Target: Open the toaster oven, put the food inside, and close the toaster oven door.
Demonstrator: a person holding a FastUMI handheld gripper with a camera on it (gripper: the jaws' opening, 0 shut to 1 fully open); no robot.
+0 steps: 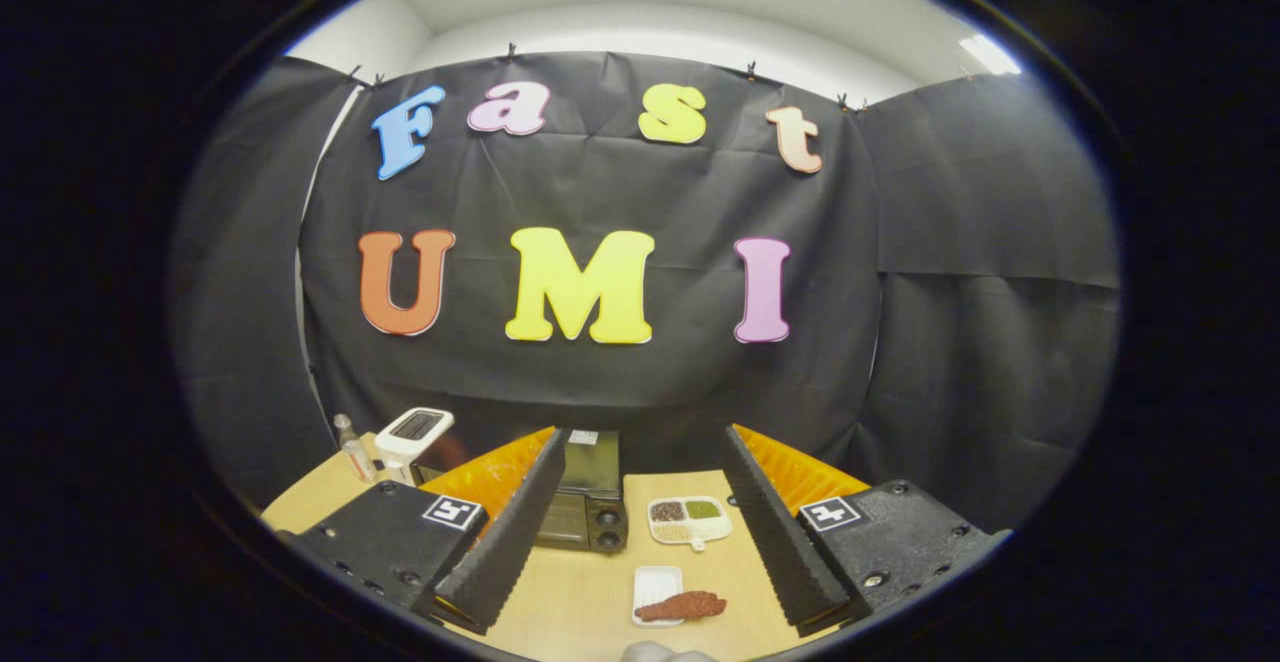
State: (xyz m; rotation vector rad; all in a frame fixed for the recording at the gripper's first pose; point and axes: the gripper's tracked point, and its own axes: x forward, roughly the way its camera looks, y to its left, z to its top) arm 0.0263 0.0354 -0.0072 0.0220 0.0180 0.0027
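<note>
While I hold the gripper (640, 522) high above the wooden table (580, 602), its fingers stand wide apart with nothing between them. Beyond the left finger I see the toaster oven (588, 502), its door closed and its knobs on the side nearer the gap. Below the gap, between the two fingers, the reddish-brown food (683, 606) lies on a small white tray (655, 582), hanging off its right side. Just ahead of it sits a white divided dish (690, 520) with three fillings. Farther left, past the left finger, stand a white appliance (412, 434) and a small clear bottle (352, 447).
</note>
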